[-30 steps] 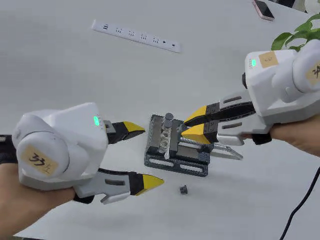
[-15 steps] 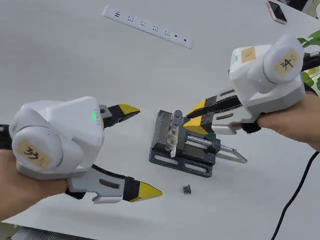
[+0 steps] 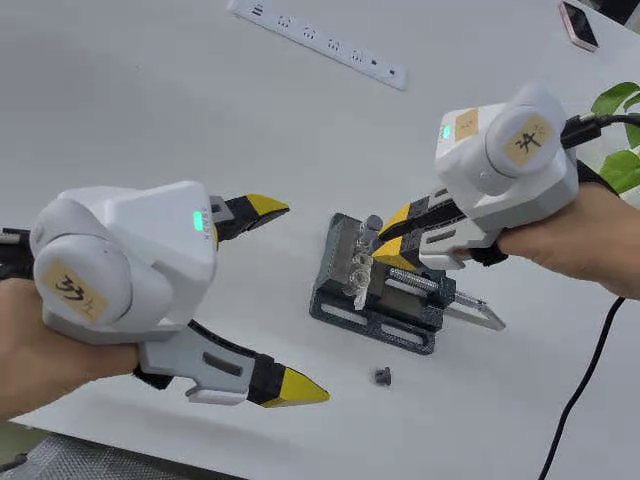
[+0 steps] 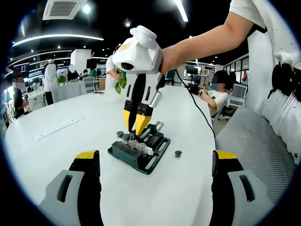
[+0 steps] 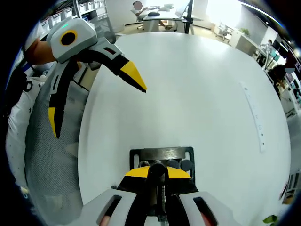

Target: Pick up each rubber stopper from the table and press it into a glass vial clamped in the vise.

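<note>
A dark vise [image 3: 375, 318] stands mid-table and clamps a row of clear glass vials [image 3: 356, 272]. One vial at the far end carries a grey stopper [image 3: 373, 222]. My right gripper [image 3: 386, 243] reaches in from the right with its yellow tips over that end of the row, shut on a dark rubber stopper [image 5: 156, 170]. Another stopper [image 3: 382, 376] lies loose on the table in front of the vise. My left gripper [image 3: 283, 298] hovers left of the vise, open wide and holding nothing. The left gripper view shows the vise [image 4: 137, 155], the right gripper [image 4: 136, 126] and the loose stopper [image 4: 178, 153].
A white power strip [image 3: 320, 42] lies at the back of the table. A phone [image 3: 580, 25] and a green plant [image 3: 620, 100] are at the far right. A black cable [image 3: 590, 380] hangs off the right edge. People sit and stand behind the table.
The head camera has shifted, so the vise sits lower and further right. My right gripper has tilted more steeply over the vial row, tips staying there. The left gripper stays open.
</note>
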Available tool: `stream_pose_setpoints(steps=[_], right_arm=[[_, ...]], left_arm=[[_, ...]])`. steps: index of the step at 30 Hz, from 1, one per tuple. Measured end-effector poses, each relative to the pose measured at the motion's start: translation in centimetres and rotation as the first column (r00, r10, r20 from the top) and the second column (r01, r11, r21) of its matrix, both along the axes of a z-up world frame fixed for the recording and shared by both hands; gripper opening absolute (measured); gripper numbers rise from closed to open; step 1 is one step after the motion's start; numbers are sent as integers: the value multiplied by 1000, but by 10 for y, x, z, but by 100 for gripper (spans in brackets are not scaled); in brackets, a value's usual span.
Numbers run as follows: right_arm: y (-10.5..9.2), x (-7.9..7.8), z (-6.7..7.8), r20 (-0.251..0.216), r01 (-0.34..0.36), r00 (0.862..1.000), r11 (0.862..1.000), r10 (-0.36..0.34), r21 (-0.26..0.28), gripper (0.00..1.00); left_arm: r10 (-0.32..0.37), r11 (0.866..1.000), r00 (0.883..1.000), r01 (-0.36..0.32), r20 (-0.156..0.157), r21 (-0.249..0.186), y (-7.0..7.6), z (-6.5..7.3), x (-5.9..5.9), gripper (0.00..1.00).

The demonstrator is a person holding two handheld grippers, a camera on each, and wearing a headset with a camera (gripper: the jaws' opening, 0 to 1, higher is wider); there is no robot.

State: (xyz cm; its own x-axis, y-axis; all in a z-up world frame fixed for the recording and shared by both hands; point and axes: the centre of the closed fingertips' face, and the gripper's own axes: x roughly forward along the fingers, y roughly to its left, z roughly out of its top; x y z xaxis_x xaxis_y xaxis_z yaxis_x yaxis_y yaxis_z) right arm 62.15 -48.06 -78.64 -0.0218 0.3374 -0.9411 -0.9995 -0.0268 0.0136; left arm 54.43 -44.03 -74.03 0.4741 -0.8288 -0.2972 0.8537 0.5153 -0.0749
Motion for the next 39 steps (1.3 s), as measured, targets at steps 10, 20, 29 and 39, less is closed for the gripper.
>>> stream_pose_setpoints(steps=[10, 20, 29, 39], right_arm=[[-2, 1, -8, -5, -4, 1000, 999, 4, -32, 6], [1, -2, -10, -8, -12, 1000, 999, 12, -44, 6], [1, 0, -11, -11, -11, 1000, 999, 10, -47, 6], [0, 1, -13, -23, -9, 1000, 999, 8, -46, 6]], left_arm=[[5, 1000, 1000, -5, -5, -15, 3, -3, -2, 98], [4, 1000, 1000, -5, -11, -25, 4, -4, -3, 97], [5, 999, 1000, -5, -8, -31, 4, -5, -3, 97], [2, 999, 1000, -2, -11, -32, 3, -6, -2, 96]])
